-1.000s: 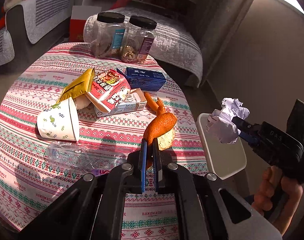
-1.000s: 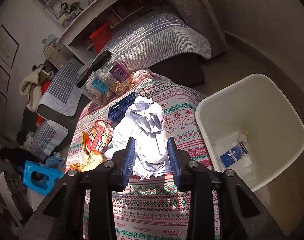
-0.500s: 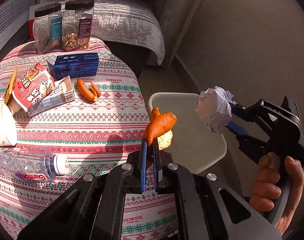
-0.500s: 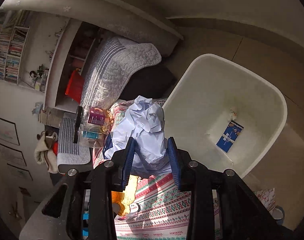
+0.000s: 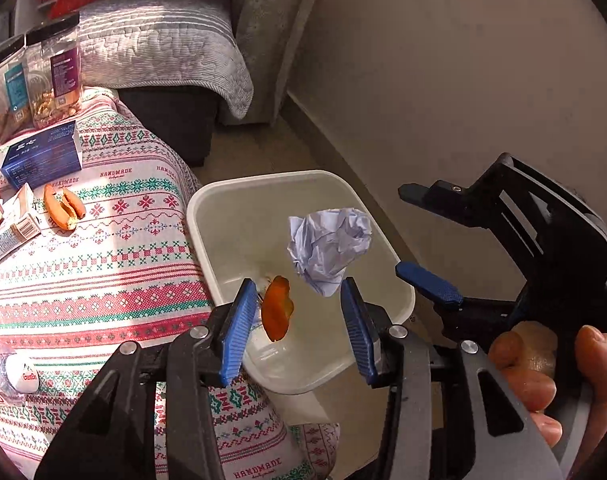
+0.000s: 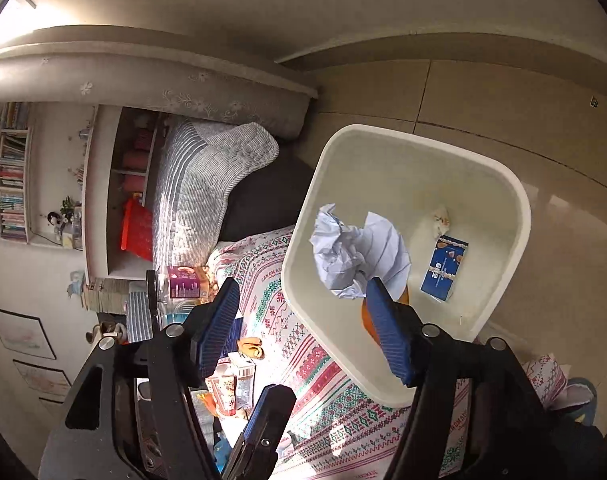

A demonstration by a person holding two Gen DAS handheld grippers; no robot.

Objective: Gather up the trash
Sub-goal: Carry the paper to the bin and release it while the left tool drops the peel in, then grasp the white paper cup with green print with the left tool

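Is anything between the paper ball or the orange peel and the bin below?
Nothing visible. The paper ball and peel are in the air, free of both open grippers, over the open bin.

Smooth glossy plastic bin (image 5: 303,184) is showing at 12 o'clock; crumpled matt paper ball (image 5: 329,248); woven cloth tablecloth (image 5: 103,264) at 9.

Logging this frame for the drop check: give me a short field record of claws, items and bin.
left claw: open, over the bin
right claw: open, over the bin
paper ball: loose in the air above the bin, touching neither claw
orange peel: loose, between the left claw's pads, touching neither
bin: white, beside the table, blue packet inside
table: peel piece, blue box, jars
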